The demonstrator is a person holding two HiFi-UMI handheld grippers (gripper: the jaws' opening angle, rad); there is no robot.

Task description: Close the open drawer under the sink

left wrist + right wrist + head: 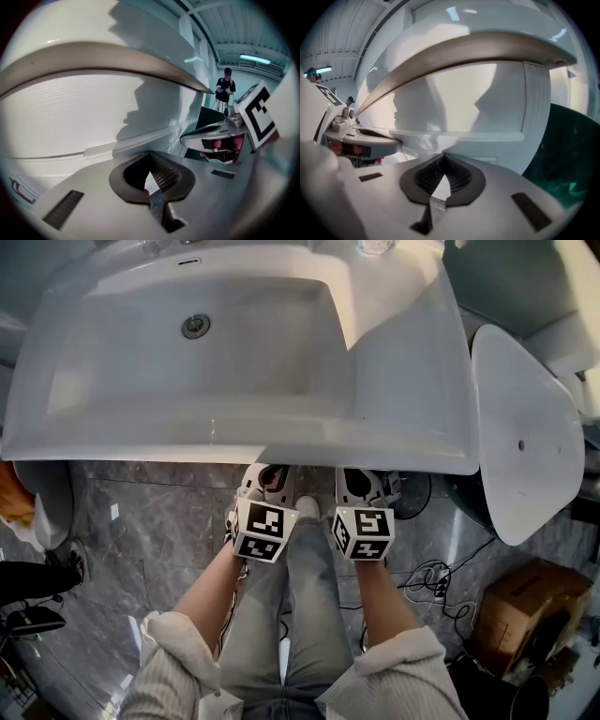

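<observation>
- White is the colour of the big sink, seen from above, with a round metal drain in its bowl.
- The drawer is under the sink. It shows as a smooth white front right ahead of both grippers, below the sink's grey underside.
- From the head view the sink hides the drawer. Nothing white sticks out past the sink's front edge.
- The left gripper points at the drawer front, with its tip under the sink's edge. Its jaws are pressed together with nothing between them.
- The right gripper is just beside the left one and points the same way. Its jaws are pressed together too, and they pinch nothing.
- Both tips are very near the drawer front. I cannot tell if they touch it.
- A thin white ledge runs across the drawer front just above the right jaws.
- The person stands on a grey stone floor.
- A white oval thing is to the right of the sink, and a cardboard box sits on the floor near it.
</observation>
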